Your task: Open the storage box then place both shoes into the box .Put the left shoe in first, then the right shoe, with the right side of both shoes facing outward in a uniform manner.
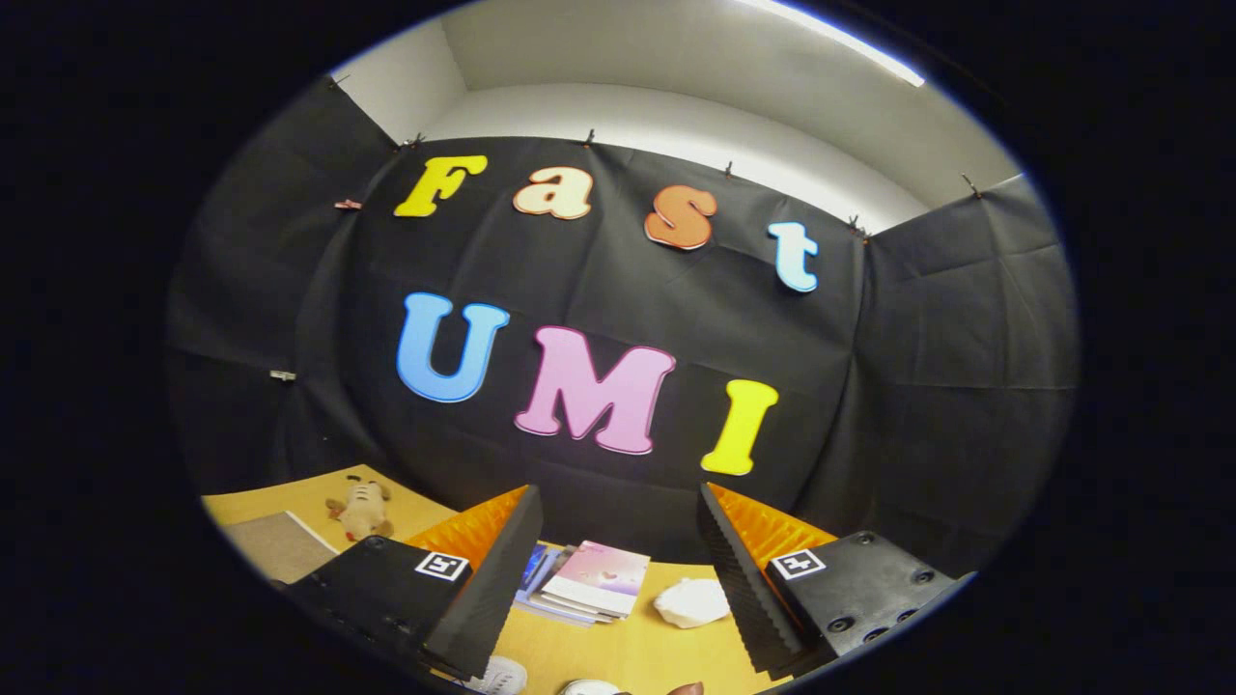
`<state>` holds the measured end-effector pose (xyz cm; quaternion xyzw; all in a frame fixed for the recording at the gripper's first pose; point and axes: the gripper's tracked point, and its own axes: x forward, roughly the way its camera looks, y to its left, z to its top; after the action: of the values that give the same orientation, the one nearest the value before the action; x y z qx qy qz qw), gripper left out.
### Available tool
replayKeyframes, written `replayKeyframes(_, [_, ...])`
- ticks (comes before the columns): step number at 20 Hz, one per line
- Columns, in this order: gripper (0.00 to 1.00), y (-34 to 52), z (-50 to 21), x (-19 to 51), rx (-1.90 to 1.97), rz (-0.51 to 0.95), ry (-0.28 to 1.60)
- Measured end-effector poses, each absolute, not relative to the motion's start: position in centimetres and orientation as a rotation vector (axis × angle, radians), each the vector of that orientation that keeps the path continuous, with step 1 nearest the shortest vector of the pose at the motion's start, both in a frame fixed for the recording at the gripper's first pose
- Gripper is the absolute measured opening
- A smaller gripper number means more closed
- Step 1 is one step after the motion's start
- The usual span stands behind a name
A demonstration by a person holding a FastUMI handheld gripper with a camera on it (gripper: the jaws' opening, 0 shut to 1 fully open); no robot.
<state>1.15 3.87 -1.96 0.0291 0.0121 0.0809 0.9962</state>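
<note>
Shoes (502, 676) are peeking up white at the near counter (628, 647) edge, just below my claw (618, 579), which I am holding wide apart and empty; I am judging them light and soft, best pinched at the heel collar

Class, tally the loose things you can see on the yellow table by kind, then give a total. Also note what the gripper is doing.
Stuffed toy: 1
Stack of booklets: 1
White crumpled lump: 1
Grey board: 1
White shoe tips, partly hidden: 2
Total: 6
The gripper is open, holding nothing, with the booklets between its fingers.
</note>
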Motion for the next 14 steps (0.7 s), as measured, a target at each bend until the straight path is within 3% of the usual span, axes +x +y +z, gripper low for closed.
replayKeyframes(10, [0.98, 19.4, -11.4, -3.3, 0.474, 0.751, 0.284])
replayKeyframes(14, [0.98, 24.4, -15.1, -6.3, 0.765, 0.978, 0.527])
